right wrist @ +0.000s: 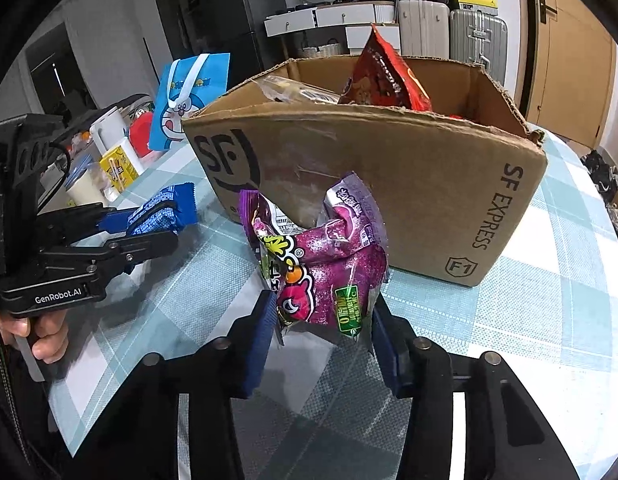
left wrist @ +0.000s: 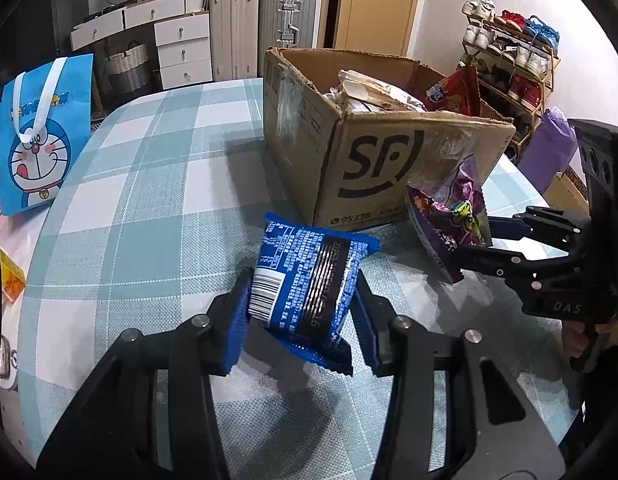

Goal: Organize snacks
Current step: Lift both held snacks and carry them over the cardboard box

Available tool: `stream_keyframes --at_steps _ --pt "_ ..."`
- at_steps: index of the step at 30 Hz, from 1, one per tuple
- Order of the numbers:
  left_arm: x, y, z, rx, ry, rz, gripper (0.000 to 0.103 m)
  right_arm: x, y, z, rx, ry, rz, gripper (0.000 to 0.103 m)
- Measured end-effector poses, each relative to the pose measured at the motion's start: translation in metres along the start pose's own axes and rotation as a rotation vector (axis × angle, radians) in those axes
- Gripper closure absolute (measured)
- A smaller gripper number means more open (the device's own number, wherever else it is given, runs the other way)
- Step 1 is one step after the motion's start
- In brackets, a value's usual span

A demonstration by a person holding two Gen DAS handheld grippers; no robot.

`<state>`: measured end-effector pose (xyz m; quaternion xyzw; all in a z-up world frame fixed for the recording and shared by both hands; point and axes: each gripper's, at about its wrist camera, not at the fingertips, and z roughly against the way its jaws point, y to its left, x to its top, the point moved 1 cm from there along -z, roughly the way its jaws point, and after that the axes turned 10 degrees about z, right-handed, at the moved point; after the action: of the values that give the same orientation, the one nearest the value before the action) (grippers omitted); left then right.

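A: Left wrist view, item one: blue snack packet (left wrist: pixel 305 280), held in the left gripper (left wrist: pixel 301 304), fingers (left wrist: pixel 239 320) pressed on both sides, above the checked table (left wrist: pixel 149 200).

B: Handling?

A: Light, soft foil, probably slippery; grip the body, not the crimped ends. Cardboard box (left wrist: pixel 369 160) stands just behind.

B: Right wrist view?

A: Item two: purple snack bag (right wrist: pixel 325 264), pinched at its lower end by the right gripper (right wrist: pixel 321 336), fingers (right wrist: pixel 259 340) narrow on it, just before the box (right wrist: pixel 389 184). Crinkly, puffy, crushable; hold gently.

Both wrist cameras look down close, sharing the cardboard box (left wrist: pixel 373 152).
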<state>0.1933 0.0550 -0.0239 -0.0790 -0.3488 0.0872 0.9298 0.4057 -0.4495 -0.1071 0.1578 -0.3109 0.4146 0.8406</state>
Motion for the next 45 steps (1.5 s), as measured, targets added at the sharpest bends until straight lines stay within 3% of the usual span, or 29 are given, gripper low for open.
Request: stream_keyframes --at_steps 3,8,11,27,34,45 --pt "0.000 -0.001 0.000 0.000 0.002 -0.002 0.060 0.000 -0.001 0.000 -0.003 0.001 -0.002 0.055" --pt "0.000 0.000 -0.001 0.001 0.005 0.001 0.060 0.001 0.001 -0.002 -0.002 0.006 -0.003 0.039" --pt "0.000 0.000 -0.001 0.001 0.008 0.001 0.060 0.001 0.004 -0.006 -0.008 0.013 -0.006 0.034" --pt "-0.001 -0.001 -0.005 -0.001 0.017 0.000 0.060 0.006 0.014 -0.024 -0.060 0.042 -0.006 0.032" --pt "0.000 -0.001 -0.003 -0.004 0.010 -0.001 0.060 0.011 0.020 -0.024 -0.043 0.016 0.019 0.054" --pt "0.003 0.001 0.013 -0.022 -0.041 0.014 0.060 0.013 0.026 -0.011 0.014 -0.032 0.043 0.058"
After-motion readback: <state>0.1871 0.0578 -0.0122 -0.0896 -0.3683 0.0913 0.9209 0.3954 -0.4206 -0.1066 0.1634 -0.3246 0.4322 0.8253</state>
